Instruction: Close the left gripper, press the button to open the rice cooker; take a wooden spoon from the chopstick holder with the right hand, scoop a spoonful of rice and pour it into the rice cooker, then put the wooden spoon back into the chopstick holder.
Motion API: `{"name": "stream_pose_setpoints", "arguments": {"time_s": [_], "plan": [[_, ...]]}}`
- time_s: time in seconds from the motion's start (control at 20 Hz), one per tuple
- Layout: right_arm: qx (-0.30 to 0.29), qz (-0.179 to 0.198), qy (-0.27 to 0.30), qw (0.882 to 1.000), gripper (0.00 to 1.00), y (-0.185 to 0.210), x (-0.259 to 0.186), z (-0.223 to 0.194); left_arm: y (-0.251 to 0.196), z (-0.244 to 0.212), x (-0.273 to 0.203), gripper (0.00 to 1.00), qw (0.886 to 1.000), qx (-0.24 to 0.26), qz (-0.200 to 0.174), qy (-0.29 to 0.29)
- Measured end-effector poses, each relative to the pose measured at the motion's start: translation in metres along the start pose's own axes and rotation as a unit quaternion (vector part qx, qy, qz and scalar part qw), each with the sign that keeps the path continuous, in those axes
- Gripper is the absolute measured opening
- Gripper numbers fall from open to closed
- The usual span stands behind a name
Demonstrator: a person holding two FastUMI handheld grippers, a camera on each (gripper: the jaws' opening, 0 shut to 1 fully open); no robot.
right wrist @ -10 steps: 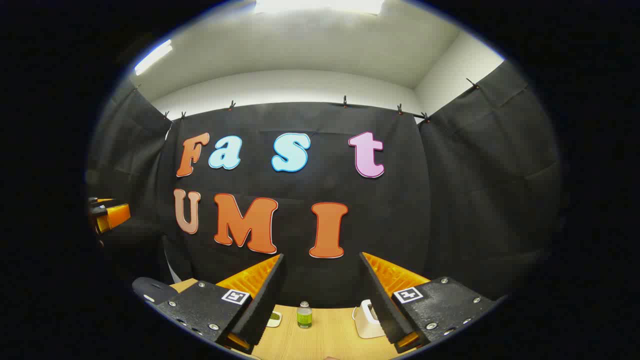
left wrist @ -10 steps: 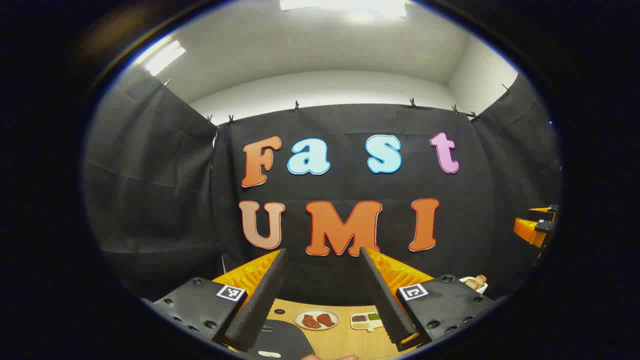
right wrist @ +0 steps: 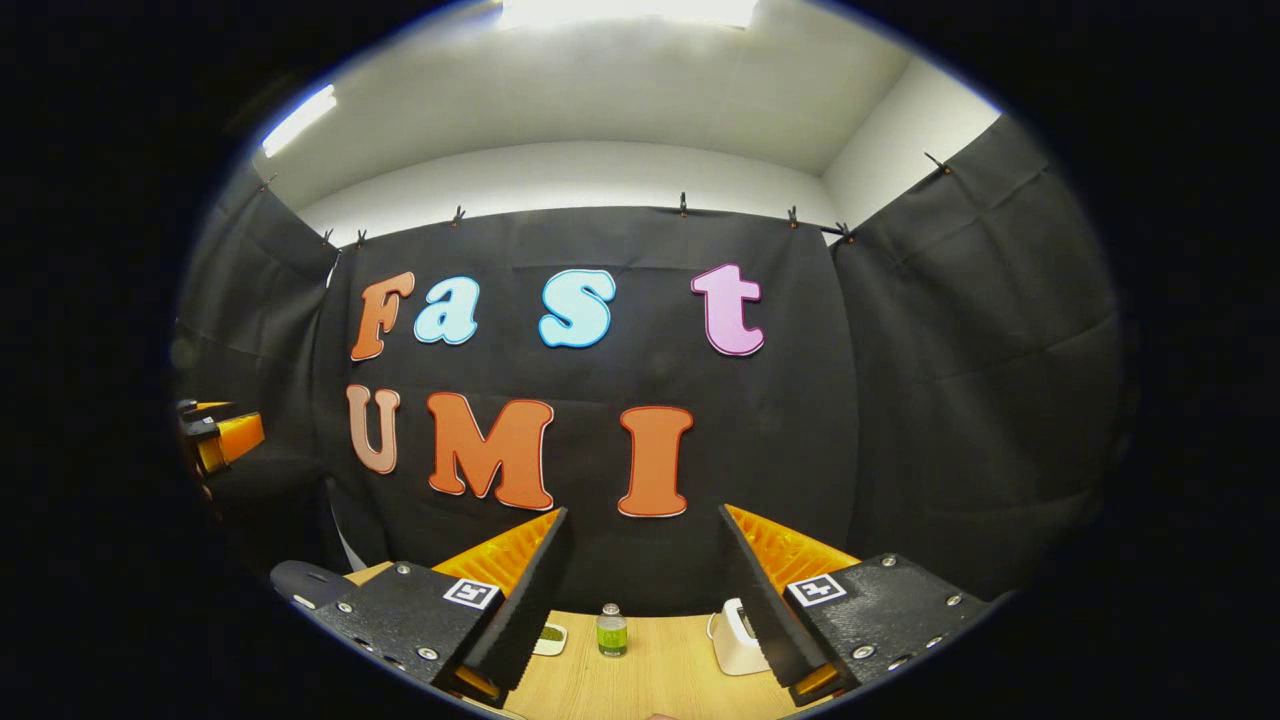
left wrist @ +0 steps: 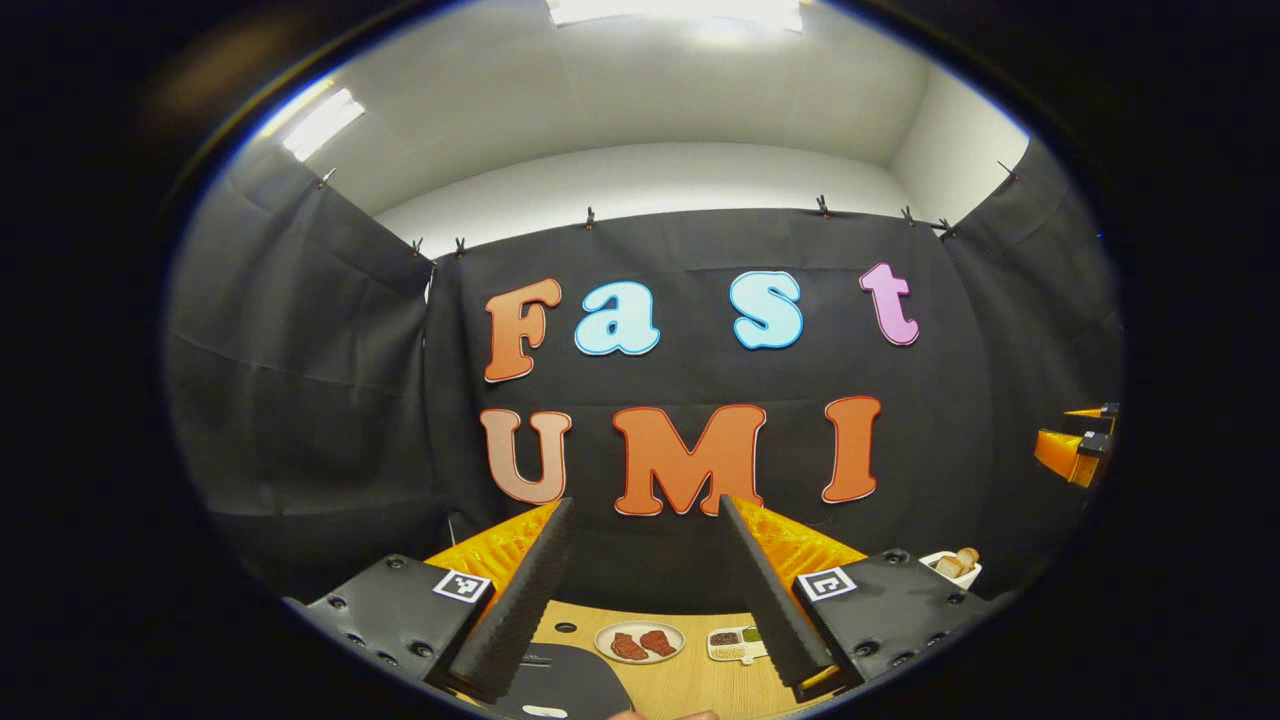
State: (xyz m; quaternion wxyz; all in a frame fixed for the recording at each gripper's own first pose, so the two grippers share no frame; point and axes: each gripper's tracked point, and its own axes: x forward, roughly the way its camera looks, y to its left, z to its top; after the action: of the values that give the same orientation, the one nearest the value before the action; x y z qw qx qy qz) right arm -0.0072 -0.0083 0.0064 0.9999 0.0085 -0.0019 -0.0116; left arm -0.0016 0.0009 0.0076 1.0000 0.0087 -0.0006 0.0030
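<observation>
Two grippers raised toward booth wall: left gripper spread wide, empty; right gripper likewise. Dark rice cooker below left fingers; white chopstick holder farther right on table.

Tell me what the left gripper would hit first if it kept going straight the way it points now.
Probably the black cloth wall. The open left gripper aims level above the table, over the plate and the sectioned dish; nothing else stands between, though depth is unclear.
</observation>
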Motion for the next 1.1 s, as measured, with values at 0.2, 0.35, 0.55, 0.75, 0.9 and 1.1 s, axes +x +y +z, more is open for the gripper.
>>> {"name": "stream_pose_setpoints", "arguments": {"time_s": [0.2, 0.35, 0.55, 0.75, 0.9, 1.1], "plan": [[-0.004, -0.007, 0.004, 1.000, 0.89, -0.003, -0.003, -0.003, 0.007, 0.000, -0.001, 0.97, 1.000, -0.001, 0.003, 0.004], [-0.005, -0.009, 0.009, 1.000, 0.89, -0.001, -0.006, -0.007, 0.016, -0.002, -0.003, 0.97, 1.000, 0.000, 0.008, 0.011], [-0.003, -0.005, 0.019, 1.000, 0.89, 0.005, -0.006, -0.015, 0.029, -0.007, -0.005, 0.94, 1.000, 0.005, 0.011, 0.022], [0.000, -0.004, 0.036, 0.999, 0.89, 0.008, -0.005, -0.026, 0.041, -0.020, -0.006, 0.95, 0.999, 0.004, 0.016, 0.041], [0.000, -0.005, 0.052, 0.999, 0.89, 0.015, -0.005, -0.037, 0.046, -0.031, -0.001, 0.70, 0.998, 0.006, 0.013, 0.059], [-0.007, -0.009, 0.060, 0.998, 0.89, 0.017, -0.005, -0.043, 0.060, -0.054, 0.003, 0.08, 0.995, 0.009, 0.018, 0.100]]}}
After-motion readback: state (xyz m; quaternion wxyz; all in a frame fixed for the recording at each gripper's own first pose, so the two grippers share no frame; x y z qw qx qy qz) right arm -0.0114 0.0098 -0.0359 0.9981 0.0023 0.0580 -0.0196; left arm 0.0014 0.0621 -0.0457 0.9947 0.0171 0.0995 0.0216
